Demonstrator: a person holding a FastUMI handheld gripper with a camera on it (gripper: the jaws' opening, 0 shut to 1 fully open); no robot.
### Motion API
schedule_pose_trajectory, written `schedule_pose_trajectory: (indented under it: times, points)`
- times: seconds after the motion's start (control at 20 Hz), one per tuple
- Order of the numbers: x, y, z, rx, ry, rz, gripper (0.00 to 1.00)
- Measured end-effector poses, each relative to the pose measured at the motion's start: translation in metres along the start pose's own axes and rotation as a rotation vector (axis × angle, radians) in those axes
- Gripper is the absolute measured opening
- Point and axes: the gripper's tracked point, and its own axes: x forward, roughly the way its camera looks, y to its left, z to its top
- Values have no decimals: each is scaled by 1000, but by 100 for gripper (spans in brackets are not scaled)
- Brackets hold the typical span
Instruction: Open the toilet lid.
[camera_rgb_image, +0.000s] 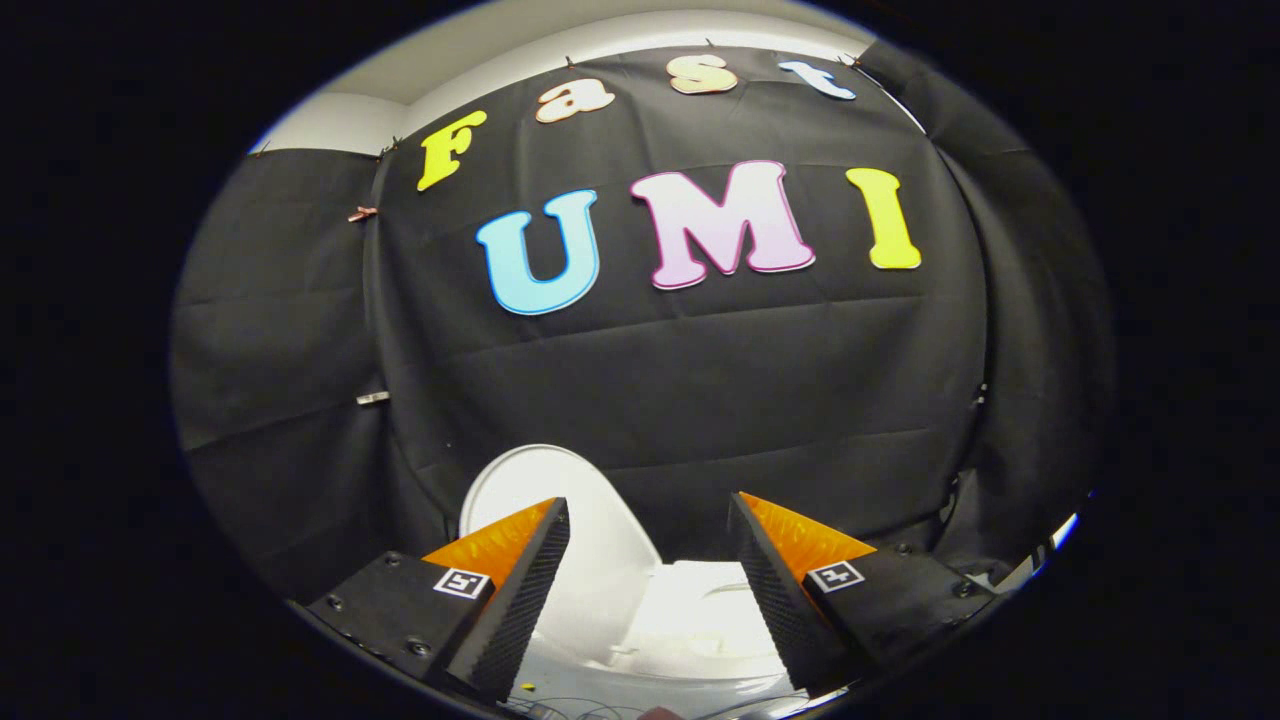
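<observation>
Gripper view: black cloth wall (700, 380) fills my 12 o'clock | white toilet (690, 620) between and beyond my fingers at 6 o'clock | toilet lid (600, 520) raised, standing at 11 o'clock against the wall | my tongs (648, 510) spread apart, gripping nothing

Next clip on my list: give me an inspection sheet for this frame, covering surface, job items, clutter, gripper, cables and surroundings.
Surface: pale floor strip under the fingers, blurred.
Job's things: white toilet below and beyond the fingers; toilet lid raised, leaning toward the cloth.
Clutter: small yellow speck on the floor.
Gripper: gripper open, fingers apart, holding nothing.
Cables: thin wires near the floor, indistinct.
Surroundings: black cloth wall; white wall above.
</observation>
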Motion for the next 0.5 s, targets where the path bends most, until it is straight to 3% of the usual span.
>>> schedule_pose_trajectory:
  times: [0.5]
  points:
    - [0,-147,-47,-25,-91,-102,99]
